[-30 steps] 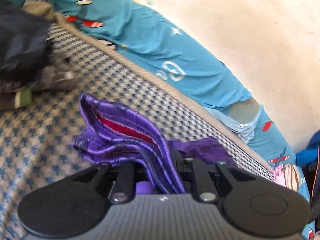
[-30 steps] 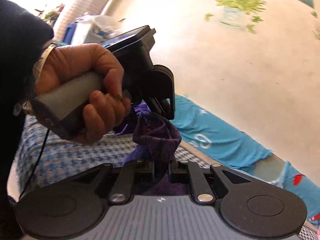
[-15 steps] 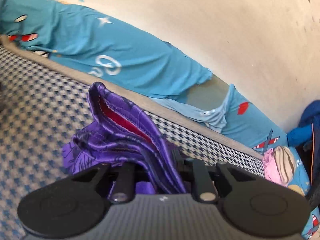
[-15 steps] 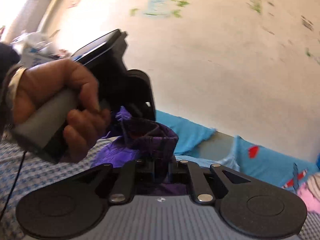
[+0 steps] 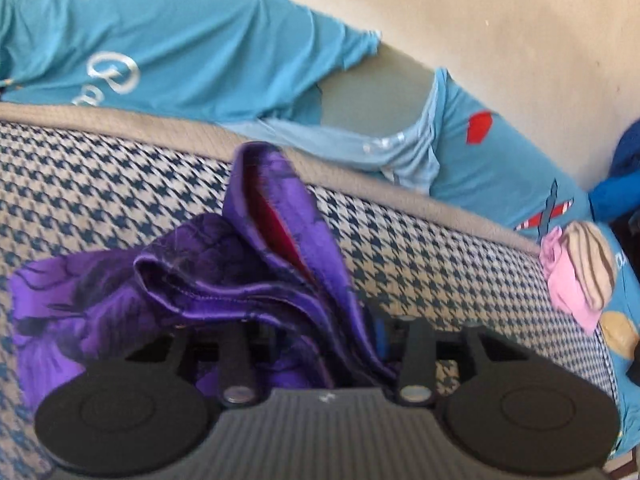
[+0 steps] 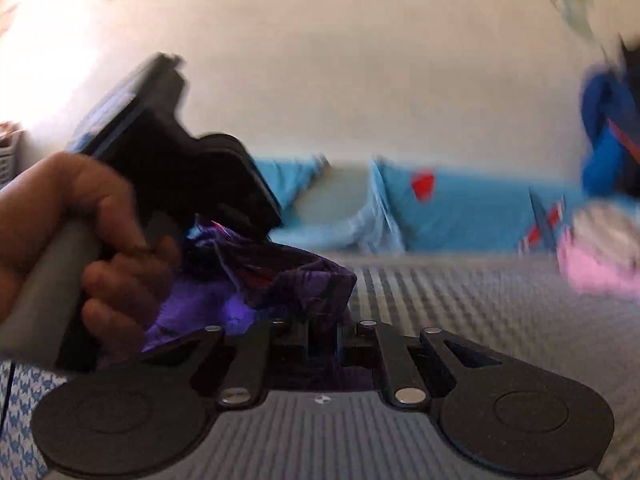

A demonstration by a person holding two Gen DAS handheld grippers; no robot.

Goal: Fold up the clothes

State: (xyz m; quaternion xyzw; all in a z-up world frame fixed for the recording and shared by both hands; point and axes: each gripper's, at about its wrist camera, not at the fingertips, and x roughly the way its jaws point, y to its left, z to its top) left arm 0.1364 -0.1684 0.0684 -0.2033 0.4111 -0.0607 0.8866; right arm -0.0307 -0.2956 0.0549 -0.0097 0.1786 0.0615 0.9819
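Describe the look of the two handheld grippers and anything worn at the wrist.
Both grippers share one design: a ribbed grey body, two round matte-black discs, black linkage bars with silver pivot pins, and a small white mark on the body. The left gripper shows a blue strip at one finger. In the right wrist view, beyond the right gripper, the other unit has a grey handle, black housing and a thin black cable. No wristwear is visible.

Left wrist view sits close behind its tool (image 5: 320, 332), angled down at the bed (image 5: 100, 184). Right wrist view looks flatter, toward the wall (image 6: 360, 80). Both share the purple garment (image 5: 192, 288), blue sheet (image 5: 200, 52), pink cloth (image 6: 592, 268).
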